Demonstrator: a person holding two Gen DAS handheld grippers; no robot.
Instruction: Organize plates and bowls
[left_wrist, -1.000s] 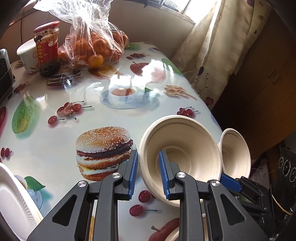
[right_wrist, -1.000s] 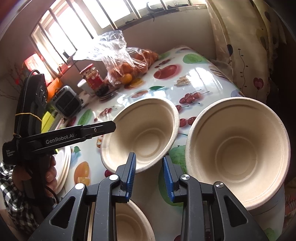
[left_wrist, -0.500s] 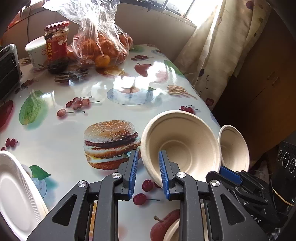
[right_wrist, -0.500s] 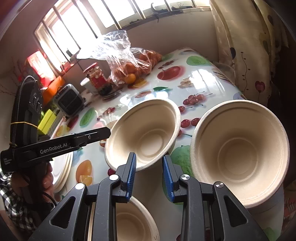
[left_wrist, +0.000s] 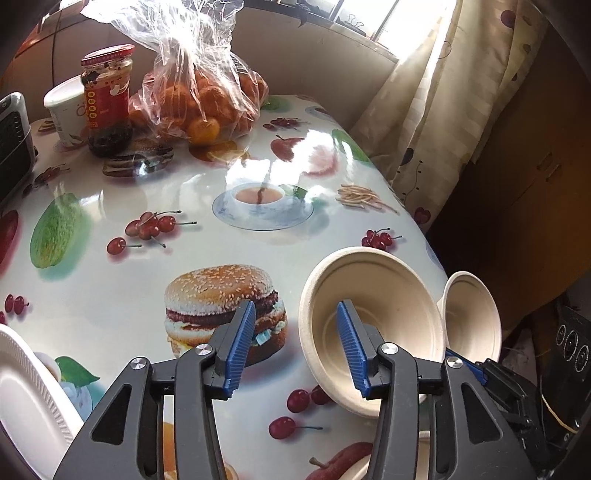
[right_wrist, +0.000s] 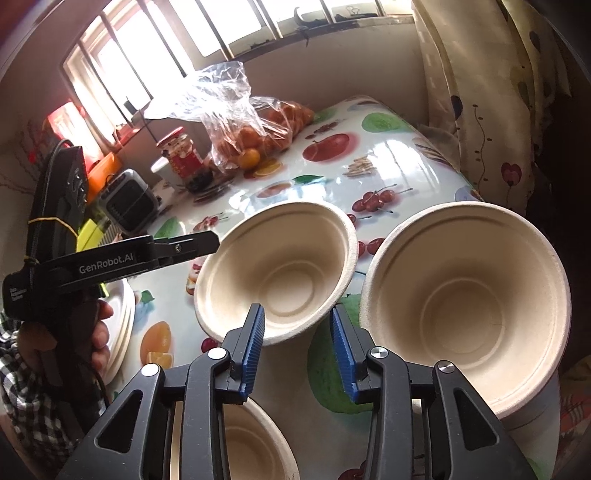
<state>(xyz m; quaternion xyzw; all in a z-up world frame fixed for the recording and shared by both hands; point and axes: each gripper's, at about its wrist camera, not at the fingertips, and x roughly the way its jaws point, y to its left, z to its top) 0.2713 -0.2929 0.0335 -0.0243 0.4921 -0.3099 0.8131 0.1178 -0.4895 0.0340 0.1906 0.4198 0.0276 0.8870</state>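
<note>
Three beige pulp bowls sit near the right end of the bench (left_wrist: 122, 295), which wears a glossy cloth printed with a burger, cherries and fruit. The left gripper (left_wrist: 295, 341) has just been opening; its blue pads now stand apart on either side of the near rim of the middle bowl (left_wrist: 373, 317), one finger inside and one outside, neither pressing, so the bowl seems freshly let go where it rests. The right gripper (right_wrist: 297, 347) has also just been opening a little and holds nothing, hovering over bare cloth between the middle bowl and the right bowl (right_wrist: 465, 295). Grouping the bowls close together likely readies them for nesting.

The left wrist view alone shows the white foam plate (left_wrist: 26, 398) at the near left edge in full relief, and sees the right bowl only as a sliver. The right wrist view shows both bowls' full interiors, a third bowl (right_wrist: 243, 443) under its own fingers, the plates as a stack, and the person's hand (right_wrist: 98, 332) on the left gripper's handle.
</note>
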